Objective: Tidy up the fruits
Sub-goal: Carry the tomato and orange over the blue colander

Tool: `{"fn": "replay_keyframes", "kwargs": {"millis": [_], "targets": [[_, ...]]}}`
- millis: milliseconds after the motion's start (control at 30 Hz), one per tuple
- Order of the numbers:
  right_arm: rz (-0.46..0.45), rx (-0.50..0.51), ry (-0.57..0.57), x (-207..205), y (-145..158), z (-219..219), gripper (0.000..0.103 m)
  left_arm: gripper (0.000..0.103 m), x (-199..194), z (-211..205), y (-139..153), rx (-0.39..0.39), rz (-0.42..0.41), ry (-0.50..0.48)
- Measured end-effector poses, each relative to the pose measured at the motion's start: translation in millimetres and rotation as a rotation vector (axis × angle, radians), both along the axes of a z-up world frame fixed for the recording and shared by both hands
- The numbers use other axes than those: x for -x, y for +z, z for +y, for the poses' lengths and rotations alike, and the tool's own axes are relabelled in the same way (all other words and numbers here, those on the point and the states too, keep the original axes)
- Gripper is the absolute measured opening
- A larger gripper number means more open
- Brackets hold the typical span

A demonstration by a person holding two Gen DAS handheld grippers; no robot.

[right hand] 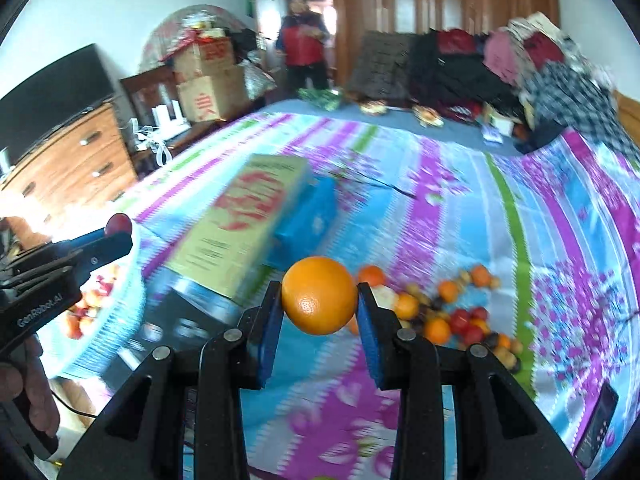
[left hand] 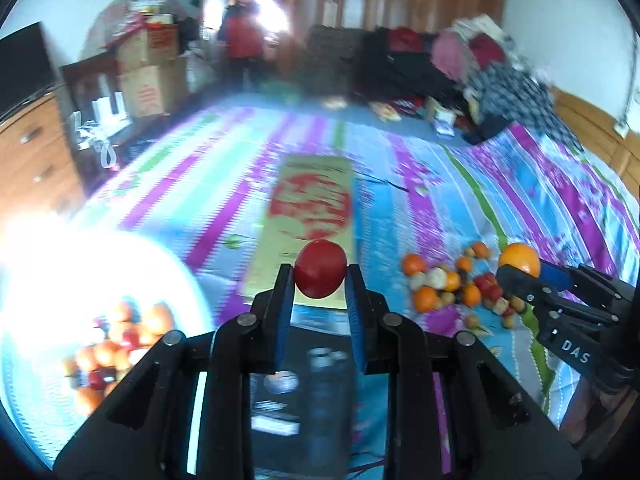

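Note:
My left gripper [left hand: 320,276] is shut on a red apple [left hand: 320,268], held above the bed; it also shows at the left of the right wrist view as the left gripper [right hand: 118,230] with the red apple [right hand: 119,222]. My right gripper [right hand: 319,300] is shut on an orange [right hand: 319,295], also lifted; in the left wrist view the right gripper [left hand: 520,270] holds the orange [left hand: 520,259]. A pile of mixed fruit [right hand: 452,316] lies on the striped bedspread [right hand: 460,208]. A white basket [right hand: 120,312] at the left holds several fruits.
A yellow box with red print [right hand: 240,224] lies on a blue box [right hand: 308,216] mid-bed. Clothes [right hand: 500,68] are heaped at the far end. A person in red [right hand: 304,44] stands by the door. A wooden dresser [right hand: 68,160] and a dark phone [right hand: 596,436] flank the bed.

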State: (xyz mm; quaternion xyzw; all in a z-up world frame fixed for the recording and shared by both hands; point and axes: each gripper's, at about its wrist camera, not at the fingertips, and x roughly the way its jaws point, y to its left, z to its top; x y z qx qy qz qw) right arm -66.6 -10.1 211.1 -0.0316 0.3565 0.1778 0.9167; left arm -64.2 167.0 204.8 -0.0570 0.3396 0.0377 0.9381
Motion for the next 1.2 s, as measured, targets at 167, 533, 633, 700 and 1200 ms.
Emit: {"fn": "replay_keyframes", "kwargs": {"millis": [167, 533, 633, 700, 1200], "targets": [[-0.028, -0.011, 0.1, 13.9, 24.3, 59.8, 0.04, 0.026, 25.4, 44.7, 10.0, -0.001, -0.023, 0.108], [0.021, -0.038, 0.295, 36.4, 34.0, 172.2, 0.04, 0.026, 63.8, 126.7, -3.2, 0.017, 0.008, 0.304], [0.045, -0.032, 0.334, 36.4, 30.2, 196.0, 0.04, 0.026, 69.4, 143.4, -8.4, 0.028, 0.022, 0.337], [0.064, -0.029, 0.359, 36.6, 27.6, 210.6, 0.04, 0.026, 70.9, 154.2, -13.3, 0.036, 0.037, 0.358], [0.159, 0.021, 0.436, 29.9, -5.8, 270.4, 0.04, 0.026, 76.4, 191.7, -38.8, 0.072, 0.111, 0.395]]}}
